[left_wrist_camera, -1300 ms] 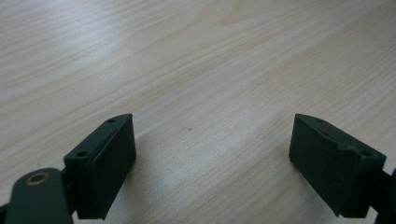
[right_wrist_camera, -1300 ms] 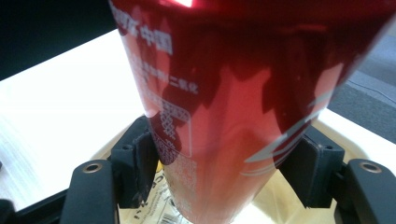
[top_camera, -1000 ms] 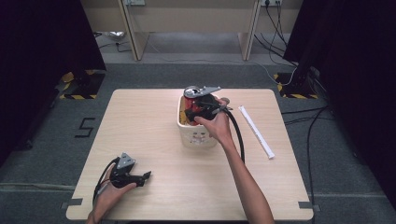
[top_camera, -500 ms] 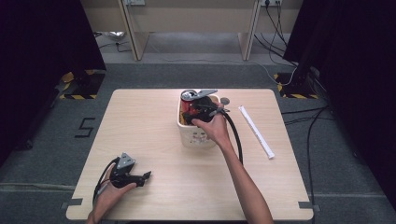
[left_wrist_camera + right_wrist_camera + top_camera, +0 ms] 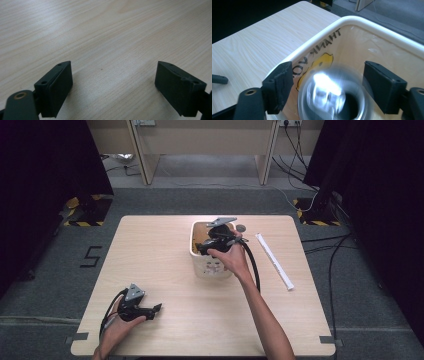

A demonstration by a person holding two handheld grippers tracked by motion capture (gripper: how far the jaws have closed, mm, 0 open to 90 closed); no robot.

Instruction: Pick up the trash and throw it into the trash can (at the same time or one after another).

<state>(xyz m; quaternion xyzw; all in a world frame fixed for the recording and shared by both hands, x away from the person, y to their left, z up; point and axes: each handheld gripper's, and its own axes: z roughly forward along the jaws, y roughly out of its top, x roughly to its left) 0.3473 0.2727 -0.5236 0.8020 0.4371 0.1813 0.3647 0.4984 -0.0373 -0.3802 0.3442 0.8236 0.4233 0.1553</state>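
The right gripper (image 5: pixel 206 245) hangs over the white bin (image 5: pixel 212 265) near the surface's (image 5: pixel 165 245) far edge, jaws apart, a blurred shiny round thing (image 5: pixel 332 96) between them. The left gripper (image 5: pixel 156 308), jaws apart and empty, rests near the near-left corner. A white strip (image 5: pixel 274 261) lies toward the right edge.

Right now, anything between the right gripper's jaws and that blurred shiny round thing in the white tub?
Nothing visible. The right gripper is open over the white plastic tub, and the blurred shiny round object lies just beyond its jaws with no obstruction.
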